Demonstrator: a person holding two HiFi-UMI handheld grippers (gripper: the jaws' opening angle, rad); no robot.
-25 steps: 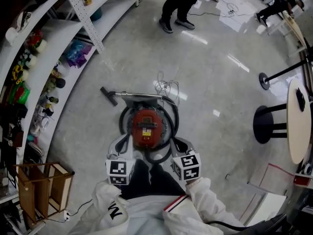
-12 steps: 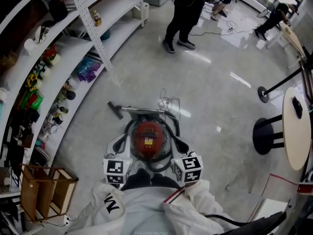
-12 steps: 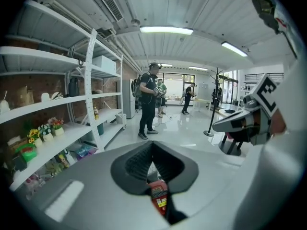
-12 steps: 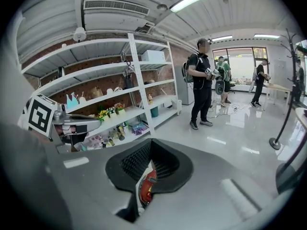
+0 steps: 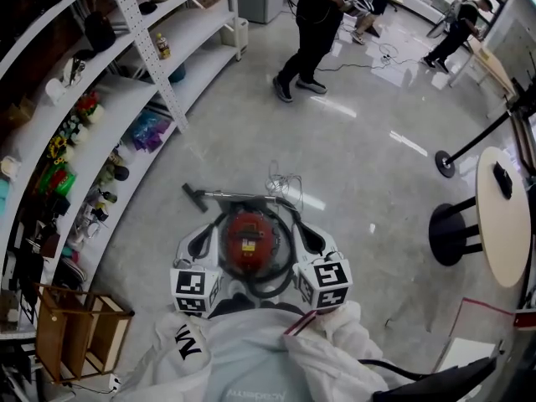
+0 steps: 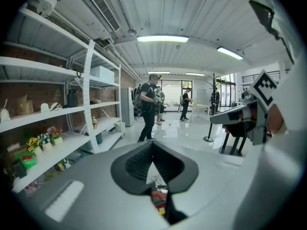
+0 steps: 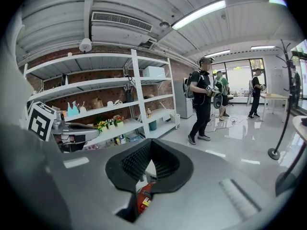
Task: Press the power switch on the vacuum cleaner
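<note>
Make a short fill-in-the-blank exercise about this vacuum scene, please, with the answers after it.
1. The vacuum on the floor is ___ in colour.
2. A black hose lies coiled ___ the vacuum.
3. In the head view, the vacuum shows ___ the left tongs and the right tongs.
4. The shelves stand on the person's ___ side.

Missing words: red; around; between; left

left gripper [image 5: 203, 239] and right gripper [image 5: 306, 236] flank the red vacuum cleaner [image 5: 249, 234].
</note>
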